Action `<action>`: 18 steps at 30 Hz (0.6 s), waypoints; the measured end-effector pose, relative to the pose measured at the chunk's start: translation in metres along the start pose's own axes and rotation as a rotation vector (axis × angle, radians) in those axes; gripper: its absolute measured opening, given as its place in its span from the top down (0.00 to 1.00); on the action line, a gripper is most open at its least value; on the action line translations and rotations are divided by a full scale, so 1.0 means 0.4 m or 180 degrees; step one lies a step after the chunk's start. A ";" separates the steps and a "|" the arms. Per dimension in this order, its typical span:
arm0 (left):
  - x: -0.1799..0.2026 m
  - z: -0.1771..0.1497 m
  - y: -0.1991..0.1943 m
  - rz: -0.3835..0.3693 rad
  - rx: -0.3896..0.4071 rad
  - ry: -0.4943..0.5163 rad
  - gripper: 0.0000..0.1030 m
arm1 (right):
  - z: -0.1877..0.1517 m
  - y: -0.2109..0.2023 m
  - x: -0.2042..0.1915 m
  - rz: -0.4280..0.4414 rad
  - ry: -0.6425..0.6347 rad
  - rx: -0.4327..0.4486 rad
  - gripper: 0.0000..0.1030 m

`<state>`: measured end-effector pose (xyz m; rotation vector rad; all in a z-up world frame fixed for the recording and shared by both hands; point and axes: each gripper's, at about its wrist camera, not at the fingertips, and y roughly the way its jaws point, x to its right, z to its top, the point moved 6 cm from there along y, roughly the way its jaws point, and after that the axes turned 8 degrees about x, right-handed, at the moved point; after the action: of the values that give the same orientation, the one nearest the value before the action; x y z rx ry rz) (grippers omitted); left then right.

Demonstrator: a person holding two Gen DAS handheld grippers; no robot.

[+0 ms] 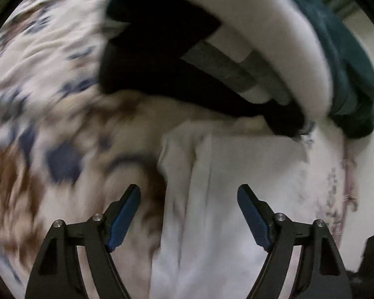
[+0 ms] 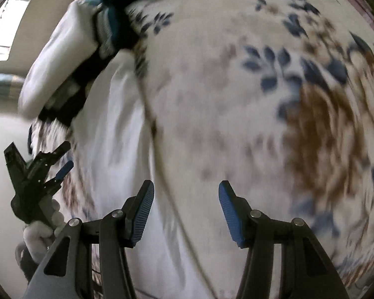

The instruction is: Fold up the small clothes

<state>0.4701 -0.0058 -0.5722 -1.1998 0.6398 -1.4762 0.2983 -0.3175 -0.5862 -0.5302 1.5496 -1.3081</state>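
Observation:
A white garment (image 1: pixel 219 174) lies flat on a floral bedspread (image 1: pixel 37 114); it also shows in the right wrist view (image 2: pixel 117 134) as a long white strip. My left gripper (image 1: pixel 189 196) is open and empty just above the garment's near part. My right gripper (image 2: pixel 185 194) is open and empty over the garment's right edge and the bedspread (image 2: pixel 236 114). The left gripper also shows in the right wrist view (image 2: pixel 49 167), held by a white-gloved hand. Both views are blurred by motion.
A pile of clothes lies past the garment: a black piece (image 1: pixel 162 57), a white and grey striped piece (image 1: pixel 236 57) and a teal piece (image 1: pixel 346 69). The pile shows at the top left of the right wrist view (image 2: pixel 87 57). A window (image 2: pixel 10 20) is behind.

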 end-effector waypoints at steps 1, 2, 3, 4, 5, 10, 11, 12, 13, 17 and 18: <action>0.001 0.005 0.008 -0.0021 0.0040 0.0079 0.84 | 0.018 0.013 0.006 -0.0008 0.0014 0.0006 0.45; -0.001 0.013 0.017 0.0003 0.0070 0.0187 0.93 | 0.042 0.027 0.006 -0.0026 0.0026 0.0003 0.45; -0.009 0.020 0.016 0.0009 0.0142 0.0224 0.94 | 0.062 0.037 0.007 -0.0044 0.0030 -0.0002 0.45; -0.015 0.026 0.012 -0.0007 0.0211 0.0240 0.94 | 0.070 0.061 -0.005 -0.0064 0.0040 -0.0004 0.45; -0.029 0.029 0.008 0.0018 0.0268 0.0254 0.94 | 0.076 0.083 -0.008 -0.0081 0.0055 -0.0016 0.45; -0.062 0.028 0.020 -0.0209 0.0131 0.0039 0.89 | 0.105 0.157 -0.046 -0.0017 0.0083 -0.0091 0.45; -0.066 0.034 0.020 -0.0218 0.0110 0.0017 0.86 | 0.117 0.168 -0.063 0.0038 0.0060 -0.0099 0.45; -0.068 0.042 0.016 -0.0277 0.0119 -0.0005 0.77 | 0.127 0.176 -0.076 0.0087 0.0031 -0.0089 0.45; -0.074 0.045 0.022 -0.0356 0.0118 -0.0022 0.66 | 0.140 0.185 -0.092 0.0125 0.0012 -0.0074 0.45; -0.079 0.066 0.060 -0.0615 0.0040 -0.0083 0.40 | 0.222 0.242 -0.184 0.0381 -0.0147 0.0002 0.45; -0.070 0.069 0.070 -0.0610 0.0009 -0.0015 0.36 | 0.241 0.258 -0.206 0.0459 -0.0185 -0.0003 0.45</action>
<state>0.5040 0.0185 -0.5964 -1.2907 0.5309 -1.6322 0.4428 -0.2626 -0.6389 -0.4446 1.5121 -1.1726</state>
